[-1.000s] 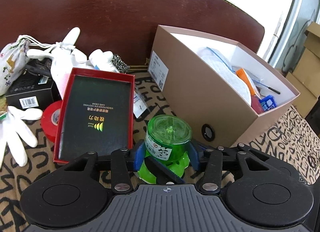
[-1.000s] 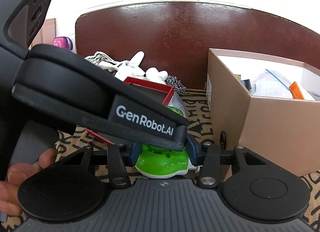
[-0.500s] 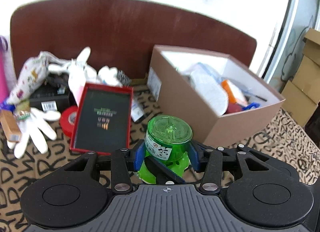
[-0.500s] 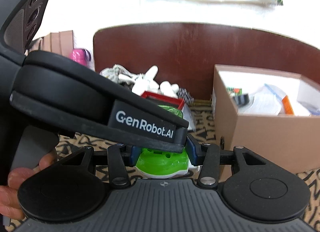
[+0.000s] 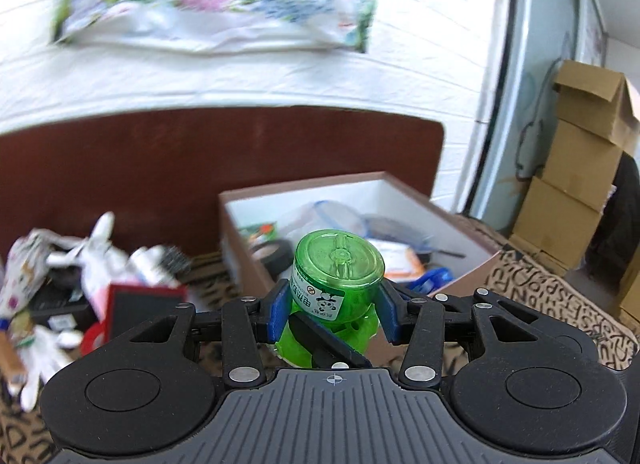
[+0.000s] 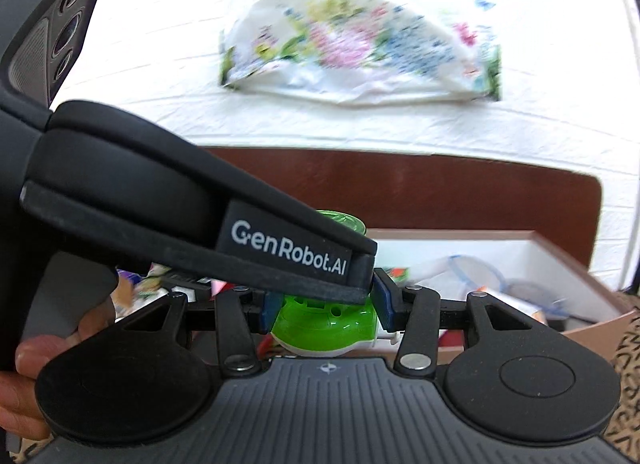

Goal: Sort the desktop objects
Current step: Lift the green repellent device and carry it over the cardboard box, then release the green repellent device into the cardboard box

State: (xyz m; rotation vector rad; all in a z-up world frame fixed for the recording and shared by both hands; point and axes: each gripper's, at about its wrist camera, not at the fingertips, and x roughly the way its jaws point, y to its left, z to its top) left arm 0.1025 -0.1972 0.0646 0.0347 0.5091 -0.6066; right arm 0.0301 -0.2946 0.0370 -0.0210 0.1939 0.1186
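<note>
A green plug-in device hangs in the air, held by both grippers. In the left wrist view its clear green bottle (image 5: 338, 264) with a panda label stands upright, and my left gripper (image 5: 332, 312) is shut on it. My right gripper (image 6: 325, 310) is shut on the device's green and white base (image 6: 324, 324). The left gripper's black body (image 6: 200, 216) crosses over the right view and hides most of the bottle. The open brown box (image 5: 304, 184) lies just behind the device, with a black tape roll (image 5: 272, 254) and bags inside.
On the patterned cloth at left lie a red-framed black case (image 5: 136, 304), white gloves (image 5: 100, 260), red tape (image 5: 90, 338) and a floral pouch (image 5: 20, 268). Stacked cardboard boxes (image 5: 576, 192) stand at far right. A hand (image 6: 24, 380) grips the left tool.
Both grippers have risen together with the green device still held. The table clutter has dropped lower in view and the box now sits behind the bottle.
</note>
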